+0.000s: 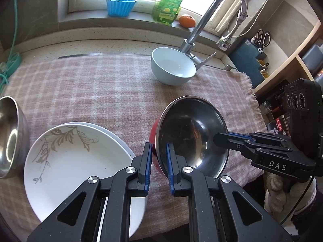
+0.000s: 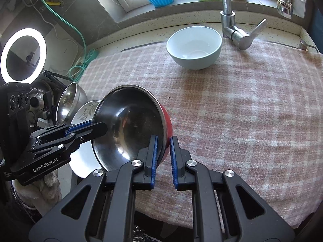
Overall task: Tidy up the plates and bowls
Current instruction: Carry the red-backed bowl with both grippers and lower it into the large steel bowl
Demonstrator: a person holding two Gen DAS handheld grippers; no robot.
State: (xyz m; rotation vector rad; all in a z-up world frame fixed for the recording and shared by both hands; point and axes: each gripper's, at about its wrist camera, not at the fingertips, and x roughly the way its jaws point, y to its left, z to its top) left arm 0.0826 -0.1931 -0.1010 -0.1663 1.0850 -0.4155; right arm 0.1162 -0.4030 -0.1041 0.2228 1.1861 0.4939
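A steel bowl with a red outside [image 1: 191, 133] [image 2: 129, 125] hangs tilted just above the pink checked cloth [image 1: 105, 88], held from two sides. My left gripper [image 1: 158, 146] [image 2: 101, 128] is shut on its rim at one side. On the opposite rim my right gripper [image 2: 164, 138] [image 1: 219, 139] is shut as well. Left of the bowl lie stacked white plates with a leaf pattern [image 1: 70, 161] [image 2: 86, 111], and beyond them a plain steel bowl [image 1: 10, 137] [image 2: 70, 102]. A pale blue bowl [image 1: 173, 68] [image 2: 193, 46] stands upright by the tap.
A chrome tap [image 1: 212, 10] [image 2: 228, 10] rises behind the pale bowl. On the window sill stand a blue fluted cup [image 1: 120, 6], a green detergent bottle [image 1: 169, 4] and an orange [image 1: 186, 21]. A ring light [image 2: 23, 55] glows at left; shelves [image 1: 292, 60] at right.
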